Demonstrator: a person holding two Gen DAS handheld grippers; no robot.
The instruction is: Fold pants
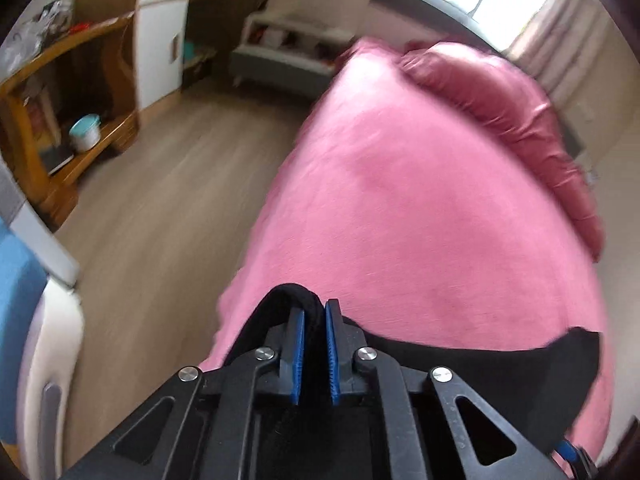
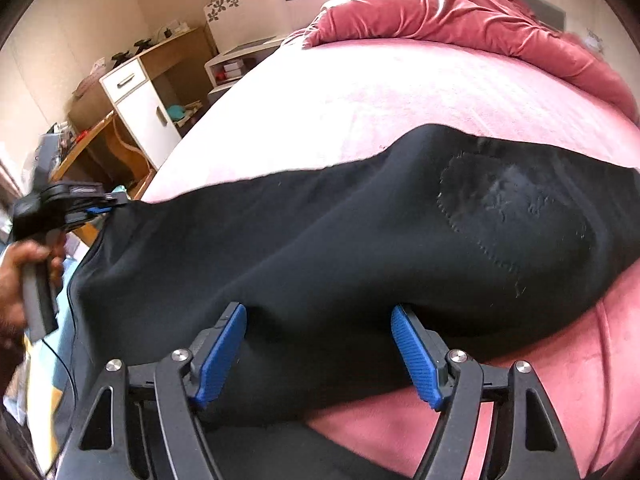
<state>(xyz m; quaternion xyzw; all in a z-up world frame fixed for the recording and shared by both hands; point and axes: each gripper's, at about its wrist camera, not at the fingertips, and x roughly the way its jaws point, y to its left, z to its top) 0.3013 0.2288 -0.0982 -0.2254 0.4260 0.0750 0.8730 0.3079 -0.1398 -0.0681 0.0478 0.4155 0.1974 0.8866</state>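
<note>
Black pants [image 2: 320,240] spread across pink bed [image 2: 360,92]. Left claw [image 1: 315,312] clamped on pants edge; right claw [image 2: 320,344] wide, fabric between pads, unpinched. Close right, lift evenly, keep edge taut.

Black pants [image 2: 304,240], pink bedspread [image 1: 420,208], dusky rose pillows [image 2: 460,12], blue gripper pads [image 2: 416,356], white cabinet [image 1: 160,40]

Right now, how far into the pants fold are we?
Early. Done: the black pants lie spread across the pink bed. In hand: the left gripper is shut on one end of the fabric; the right gripper stands open over the near edge, pads not pressing. Left: no fold visible yet, so the right grip and every fold remain.
</note>
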